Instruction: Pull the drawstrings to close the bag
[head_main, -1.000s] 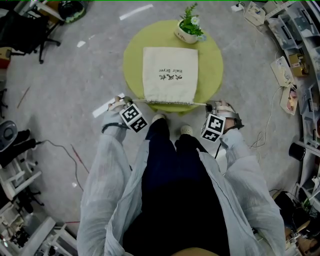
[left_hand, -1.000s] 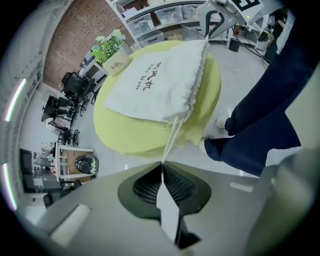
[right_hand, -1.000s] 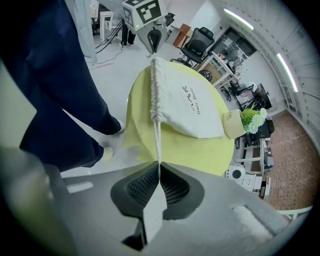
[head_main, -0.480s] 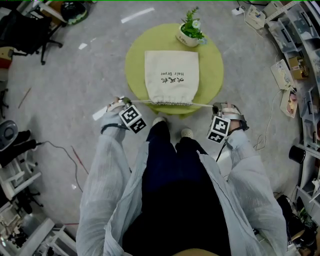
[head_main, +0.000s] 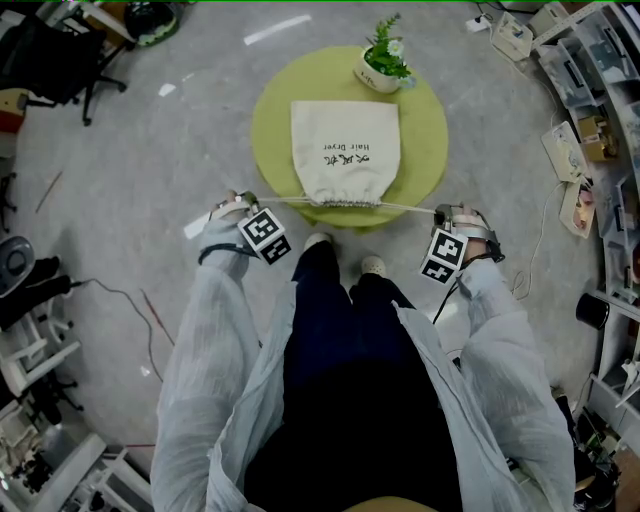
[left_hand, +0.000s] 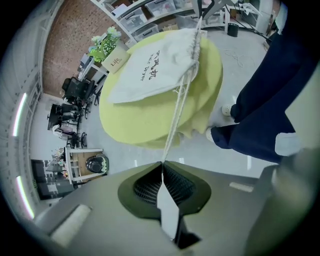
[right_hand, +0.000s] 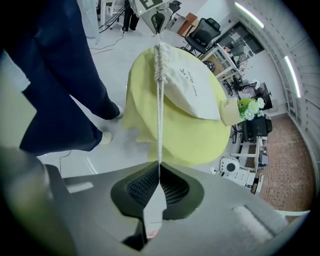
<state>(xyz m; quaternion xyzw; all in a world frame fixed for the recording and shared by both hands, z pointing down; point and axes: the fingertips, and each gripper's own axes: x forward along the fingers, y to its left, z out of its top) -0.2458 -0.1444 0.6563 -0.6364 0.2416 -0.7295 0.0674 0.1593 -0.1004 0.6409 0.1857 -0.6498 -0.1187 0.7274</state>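
Observation:
A cream drawstring bag (head_main: 345, 149) with dark print lies flat on the round yellow-green table (head_main: 425, 130), its gathered mouth (head_main: 346, 203) toward me. A white drawstring (head_main: 405, 208) runs taut out of each side of the mouth. My left gripper (head_main: 240, 199) is shut on the left drawstring (left_hand: 176, 115), off the table's left front edge. My right gripper (head_main: 441, 211) is shut on the right drawstring (right_hand: 159, 115), off the table's right front edge. In both gripper views the cord ends pinched where the jaws meet, and the bag (left_hand: 150, 67) (right_hand: 192, 85) shows bunched at its mouth.
A small potted plant (head_main: 382, 58) stands at the table's far edge behind the bag. The person's legs and shoes (head_main: 372, 266) are right under the table's near edge. Shelving with boxes (head_main: 590, 120) lines the right, office chairs (head_main: 60, 60) the far left; a cable (head_main: 120, 295) lies on the floor.
The right gripper has moved outward to the right with its cord. The bag's mouth looks more tightly gathered and narrower. The left gripper has hardly moved.

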